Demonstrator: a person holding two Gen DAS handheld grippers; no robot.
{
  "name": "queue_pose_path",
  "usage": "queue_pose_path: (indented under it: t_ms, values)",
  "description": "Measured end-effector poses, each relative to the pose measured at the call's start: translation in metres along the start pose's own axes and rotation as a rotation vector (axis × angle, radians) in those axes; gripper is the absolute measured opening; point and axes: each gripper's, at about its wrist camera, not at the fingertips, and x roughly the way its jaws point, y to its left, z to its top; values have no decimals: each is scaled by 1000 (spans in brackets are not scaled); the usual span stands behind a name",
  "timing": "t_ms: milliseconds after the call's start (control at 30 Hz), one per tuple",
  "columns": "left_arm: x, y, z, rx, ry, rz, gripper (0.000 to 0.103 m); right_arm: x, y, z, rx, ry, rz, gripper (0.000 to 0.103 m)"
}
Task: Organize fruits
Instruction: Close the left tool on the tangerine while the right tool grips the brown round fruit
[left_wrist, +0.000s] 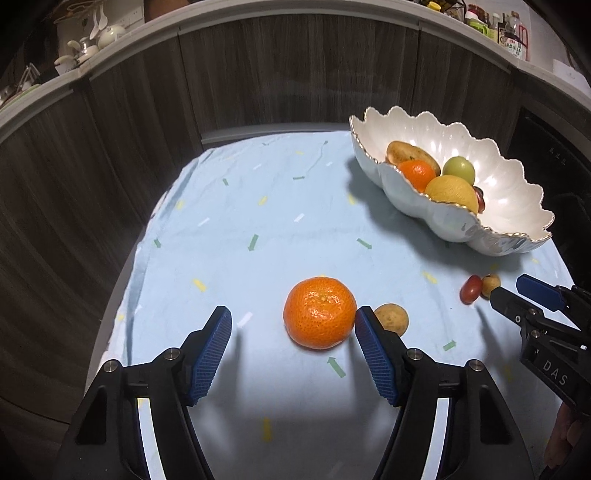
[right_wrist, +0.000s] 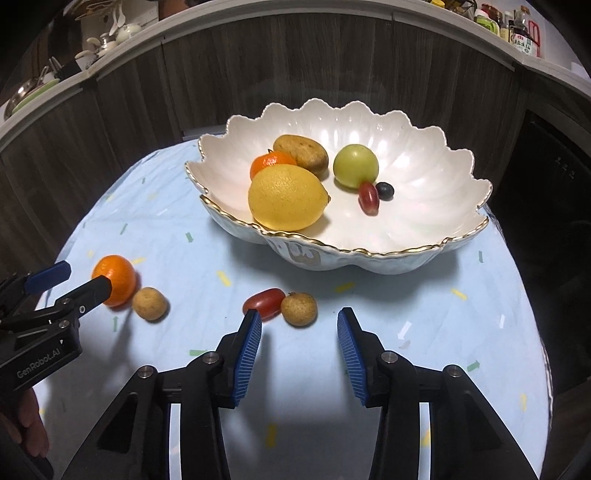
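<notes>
Take the white scalloped bowl (right_wrist: 369, 236) on the desk (right_wrist: 184, 258) as your landmark; four fruits lie loose in front of it.

Farthest to the left of the bowl is the loose mandarin (left_wrist: 319, 312), with a small brown fruit (left_wrist: 392, 318) just beside it on its bowl side. Your left hand-held gripper (left_wrist: 293, 326) is spread, with nothing pinched. The mandarin lies straight ahead of it, closer to the right pad, which looks almost touching the peel. The mandarin is round, so no long axis matters; I judge you should shift a little toward the bowl side to center it.

Nearer the bowl, just before its front wall, lie the red grape tomato (right_wrist: 264, 301) and a second brown fruit (right_wrist: 299, 308), touching each other. Your right hand-held gripper (right_wrist: 299, 332) is also spread and holds nothing. The brown fruit lies directly ahead between the jaws; the tomato's long axis runs across, toward the left pad, so closing may catch both.
</notes>
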Motion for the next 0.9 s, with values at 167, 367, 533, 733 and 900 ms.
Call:
queue_pose_path:
  t_ms: [167, 367, 533, 733, 900]
  values:
    - [9, -3, -1, 2, 17, -15, 66, 8, -3, 1, 5, 11, -1, 40]
    - [17, -4, 0, 3, 32, -34, 63, 12, -4, 3, 11, 14, 6, 39]
    - [24, -6, 2, 4, 48, -50, 59, 16, -5, 7, 9, 6, 13, 38]
    - [29, -9, 2, 1, 58, -73, 49, 18, -4, 9, 8, -3, 38, 34]
    - [28, -11, 3, 4, 53, -78, 46, 18, -3, 8, 6, -3, 71, 25]
